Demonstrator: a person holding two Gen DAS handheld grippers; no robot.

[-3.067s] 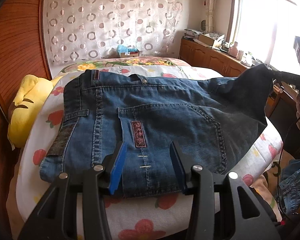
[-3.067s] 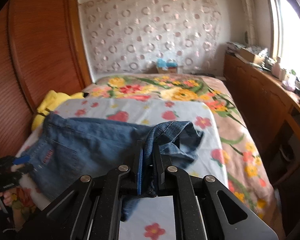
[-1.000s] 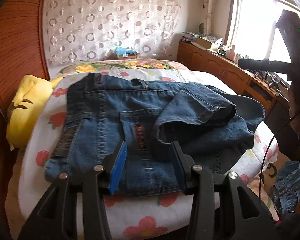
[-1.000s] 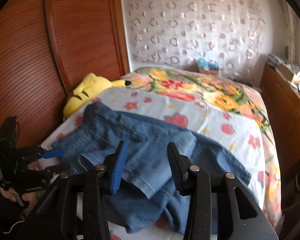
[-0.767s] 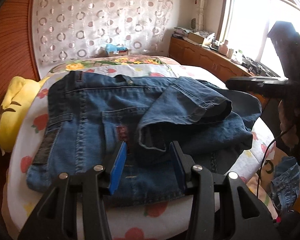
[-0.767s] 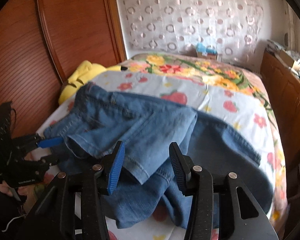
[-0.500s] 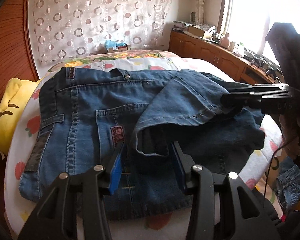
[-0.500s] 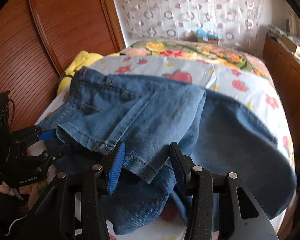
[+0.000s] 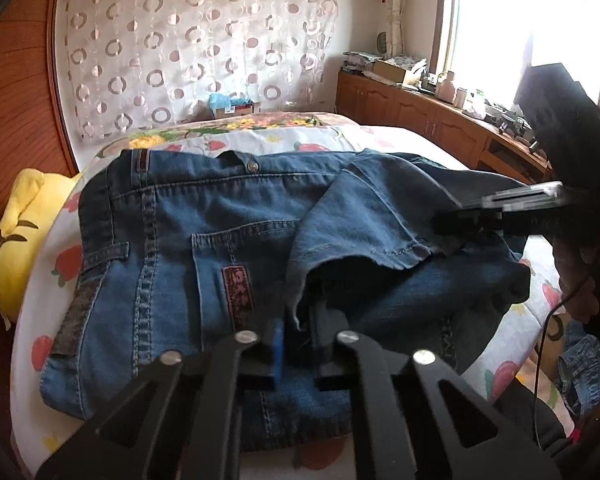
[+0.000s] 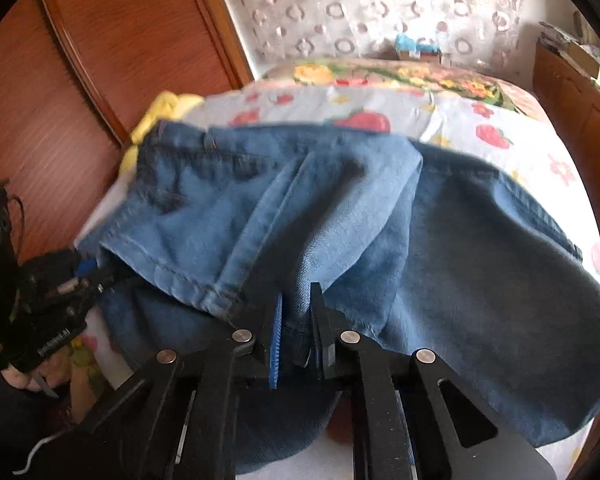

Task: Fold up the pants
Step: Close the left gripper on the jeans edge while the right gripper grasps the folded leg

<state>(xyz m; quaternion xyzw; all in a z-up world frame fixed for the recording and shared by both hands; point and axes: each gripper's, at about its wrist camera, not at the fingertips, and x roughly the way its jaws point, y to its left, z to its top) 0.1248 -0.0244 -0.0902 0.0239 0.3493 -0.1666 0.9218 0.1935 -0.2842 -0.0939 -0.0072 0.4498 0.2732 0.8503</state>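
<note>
Blue denim pants (image 9: pixel 172 240) lie on the bed, back pocket up, with a leg folded over the seat so that its hem (image 9: pixel 360 256) faces me. My left gripper (image 9: pixel 298 320) is at the hem's near corner, its jaws closing with the denim edge pinched between the pads. My right gripper (image 10: pixel 296 304) is at the hem's other corner, jaws closing on a fold of denim. Each gripper shows in the other's view: the right gripper (image 9: pixel 460 220) at the hem's right end, the left gripper (image 10: pixel 96 272) at its left end.
The pants rest on a strawberry-print sheet (image 9: pixel 36 300). A yellow plush pillow (image 9: pixel 16 232) lies by the wooden panel wall (image 10: pixel 100 60). A low wooden cabinet (image 9: pixel 420 112) runs under the window. More denim (image 9: pixel 584 364) lies on the floor to the right.
Both grippers came in to the folded leg's hem, the right one dropping lower, and both sets of jaws went from wide apart to closed on the denim.
</note>
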